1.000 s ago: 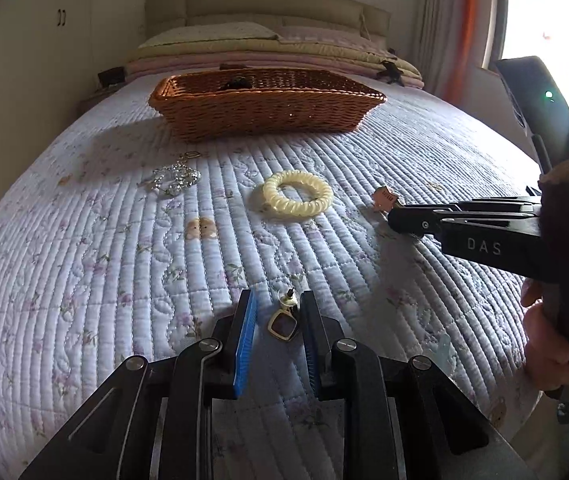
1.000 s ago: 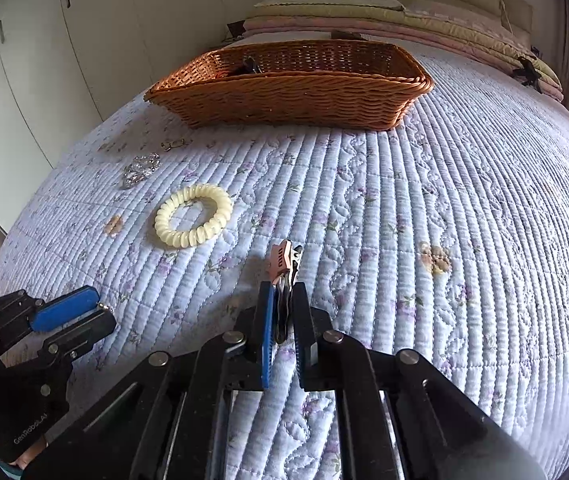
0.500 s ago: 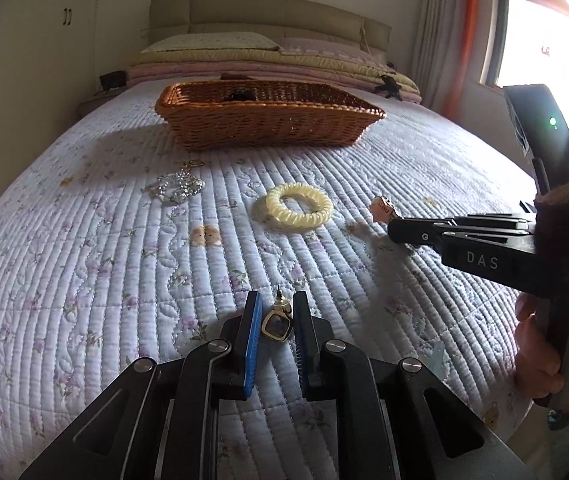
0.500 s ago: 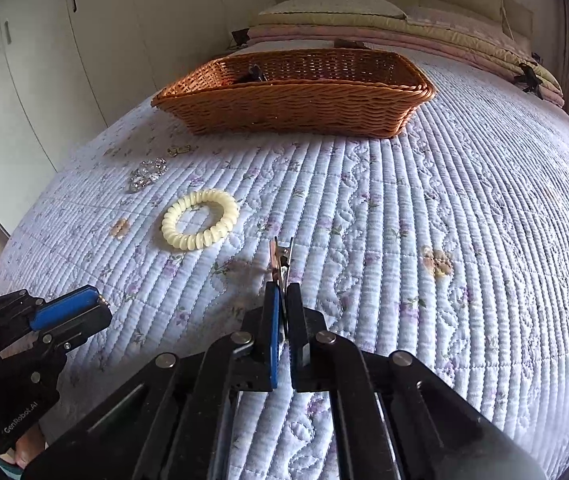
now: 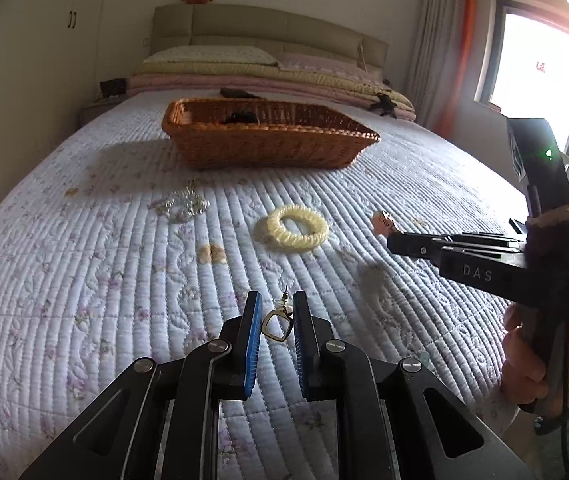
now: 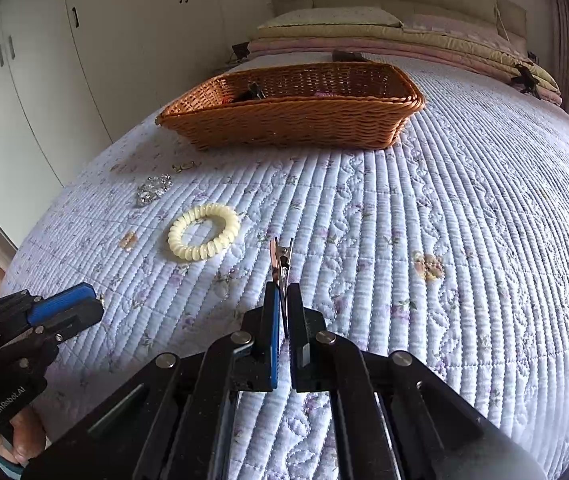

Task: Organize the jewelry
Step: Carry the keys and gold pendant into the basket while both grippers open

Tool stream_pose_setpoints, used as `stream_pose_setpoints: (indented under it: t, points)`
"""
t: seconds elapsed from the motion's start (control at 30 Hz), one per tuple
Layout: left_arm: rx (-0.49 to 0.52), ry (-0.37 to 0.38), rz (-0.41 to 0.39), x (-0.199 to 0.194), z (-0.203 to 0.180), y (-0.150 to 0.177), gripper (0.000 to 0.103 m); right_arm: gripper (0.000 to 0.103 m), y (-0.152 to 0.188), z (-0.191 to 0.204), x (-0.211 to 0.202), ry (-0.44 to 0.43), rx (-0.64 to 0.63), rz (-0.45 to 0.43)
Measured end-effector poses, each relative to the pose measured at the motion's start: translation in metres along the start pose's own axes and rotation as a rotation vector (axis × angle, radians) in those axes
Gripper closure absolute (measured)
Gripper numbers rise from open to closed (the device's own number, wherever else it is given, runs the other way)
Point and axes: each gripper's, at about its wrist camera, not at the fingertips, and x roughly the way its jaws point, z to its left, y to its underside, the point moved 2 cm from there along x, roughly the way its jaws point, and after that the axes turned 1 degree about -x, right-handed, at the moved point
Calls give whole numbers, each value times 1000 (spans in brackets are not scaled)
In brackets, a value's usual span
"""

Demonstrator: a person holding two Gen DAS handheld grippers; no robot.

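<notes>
window glare at right, fisheye-bent edges.

Two tongs: left tongs, right tongs. One wicker basket on one bed. One cream coil bracelet. One gold-framed earring. One metal hair clip. One sparkly crystal piece, with one small gold clasp near it. At least one dark item inside the basket; exact count there hidden. Two pillows at the headboard.
</notes>
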Motion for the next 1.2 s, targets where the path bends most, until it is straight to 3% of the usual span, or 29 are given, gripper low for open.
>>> stream_pose_setpoints:
  t: [0.37,0.63,0.73,0.9,1.03,1.2]
  points:
    - [-8,-6,-145,-34,3,-45,88,99,-20,-1,-36,3,34,-110]
    - [7,19,-250,-33,6,-133,88,99,-98,-8,-51,38,39,-188]
    - [-9,55,-248,-9,11,-178,88,99,-136,-17,-36,26,51,-182]
    - [-74,122,-175,57,25,-228,88,99,-190,-39,15,-3,109,-121]
    - [-155,164,-81,122,35,-251,88,99,-214,-58,66,24,140,-49]
    - [-197,145,-1,184,35,-254,88,99,-216,-76,117,40,164,48]
